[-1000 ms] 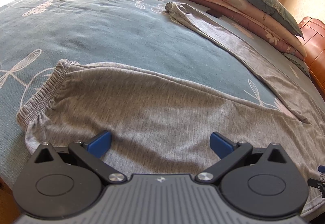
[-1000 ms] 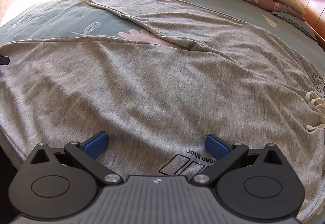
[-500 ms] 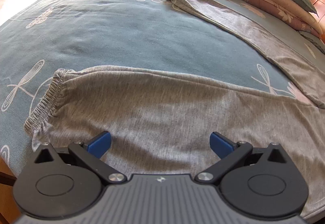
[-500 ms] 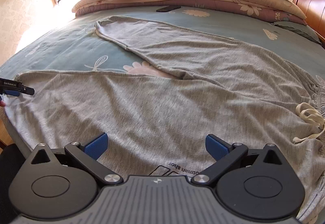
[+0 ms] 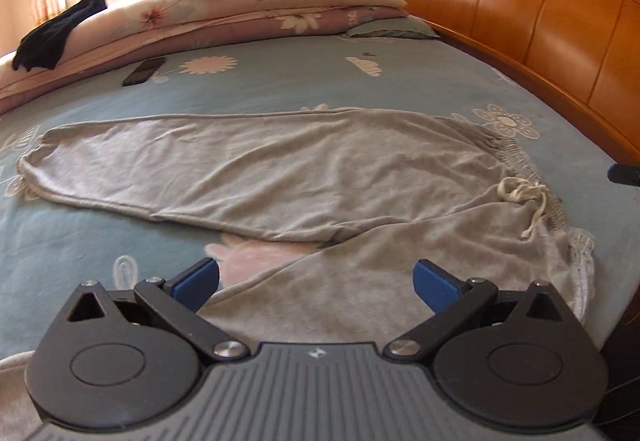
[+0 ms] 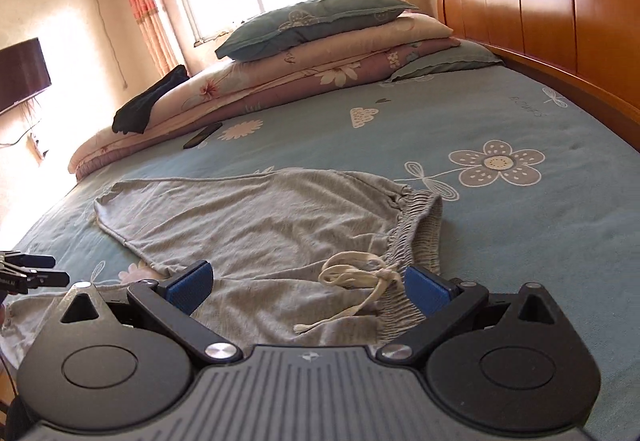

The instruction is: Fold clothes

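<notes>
In the left wrist view the left gripper (image 5: 316,279) is released, its blue fingers spread wide with nothing between them, hovering over the near leg of the grey trousers (image 5: 280,169) spread on the blue flowered bedsheet (image 5: 280,89). The far leg runs long across the frame, cuff at the far left, elastic waistband (image 5: 516,157) and cream drawstring (image 5: 520,197) at the right, so the garment's long axis lies crosswise to this gripper's line of sight. The near leg angles toward the camera and is cut off under the gripper body; its cuff cannot be seen. A dark tip at the right edge is probably the other tool, too cropped to read. In the right wrist view the right gripper (image 6: 306,287) is likewise spread and empty, and the drawstring knot lies just ahead between its fingers, the waistband curling by the right finger. This hand looks nearer the waist, the left nearer the legs. The near leg is mostly hidden at lower left, where the left gripper's tip pokes in.
</notes>
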Demonstrator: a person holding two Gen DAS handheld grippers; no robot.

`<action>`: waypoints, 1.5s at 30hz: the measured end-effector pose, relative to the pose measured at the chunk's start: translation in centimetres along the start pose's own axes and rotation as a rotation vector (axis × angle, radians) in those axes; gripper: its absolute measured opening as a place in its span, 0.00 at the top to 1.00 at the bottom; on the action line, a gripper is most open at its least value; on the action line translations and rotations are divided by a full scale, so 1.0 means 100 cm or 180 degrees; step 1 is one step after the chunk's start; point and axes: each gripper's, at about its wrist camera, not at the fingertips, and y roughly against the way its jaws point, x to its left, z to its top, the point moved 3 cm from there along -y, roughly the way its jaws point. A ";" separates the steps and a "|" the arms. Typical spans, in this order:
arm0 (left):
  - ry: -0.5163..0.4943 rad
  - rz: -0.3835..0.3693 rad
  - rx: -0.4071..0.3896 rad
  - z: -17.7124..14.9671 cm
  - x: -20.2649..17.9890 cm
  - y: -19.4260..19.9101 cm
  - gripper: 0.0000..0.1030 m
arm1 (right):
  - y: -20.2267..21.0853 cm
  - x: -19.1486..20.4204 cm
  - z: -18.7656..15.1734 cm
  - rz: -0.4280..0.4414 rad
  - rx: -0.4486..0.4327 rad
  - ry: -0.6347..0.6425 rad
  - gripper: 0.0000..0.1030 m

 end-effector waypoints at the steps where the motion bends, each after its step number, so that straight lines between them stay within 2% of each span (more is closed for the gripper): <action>1: -0.0077 -0.0105 0.0005 0.006 -0.020 -0.011 0.00 | 0.000 -0.013 0.005 0.0040 -0.0039 -0.0060 0.00; 5: -0.0316 -0.0489 0.0056 0.023 -0.084 -0.049 0.00 | -0.007 -0.054 0.030 0.0245 -0.0229 -0.0197 0.00; 9: -0.0371 -0.0732 0.0262 0.016 -0.118 -0.082 0.00 | -0.040 -0.104 0.061 0.0614 -0.0266 -0.0501 0.00; 13: -0.0313 -0.0899 0.0460 -0.003 -0.126 -0.102 0.00 | -0.096 -0.147 0.073 0.0755 -0.0043 -0.0753 0.00; 16: -0.0278 -0.0935 0.0607 -0.014 -0.123 -0.112 0.00 | -0.136 -0.160 0.077 0.0785 0.0165 -0.0730 0.00; 18: -0.0258 -0.0869 0.0733 -0.021 -0.118 -0.120 0.00 | -0.159 -0.154 0.084 0.0840 0.0307 -0.0518 0.01; 20: -0.0187 -0.0855 0.0750 -0.024 -0.111 -0.125 0.01 | -0.181 -0.143 0.090 0.0883 0.0463 -0.0275 0.03; 23: -0.0061 -0.0925 0.0688 -0.022 -0.104 -0.125 0.00 | -0.213 -0.122 0.096 0.0925 0.0700 0.0037 0.14; 29: 0.0122 -0.1163 0.0622 -0.021 -0.089 -0.127 0.01 | -0.269 -0.090 0.097 0.0815 0.1001 0.0528 0.17; 32: 0.0148 -0.1322 0.0608 -0.021 -0.082 -0.128 0.01 | -0.291 -0.086 0.092 0.0779 0.1153 0.0601 0.17; 34: 0.0152 -0.1428 0.0604 -0.022 -0.078 -0.129 0.01 | -0.296 -0.084 0.090 0.0824 0.1157 0.0653 0.17; 35: 0.0154 -0.1481 0.0602 -0.022 -0.076 -0.129 0.01 | -0.297 -0.083 0.091 0.0916 0.1179 0.0614 0.20; 36: 0.0083 -0.1524 0.0610 -0.022 -0.075 -0.128 0.01 | -0.297 -0.082 0.092 0.1058 0.1219 0.0563 0.29; 37: 0.0013 -0.1536 0.0630 -0.022 -0.076 -0.128 0.01 | -0.299 -0.080 0.091 0.1158 0.1263 0.0525 0.33; 40: -0.0115 -0.1547 0.0732 -0.018 -0.078 -0.129 0.01 | -0.305 -0.074 0.092 0.1204 0.1292 0.0583 0.34; 45: 0.0181 -0.1642 0.0907 -0.006 -0.065 -0.134 0.01 | -0.317 -0.073 0.098 0.1296 0.1335 0.0448 0.50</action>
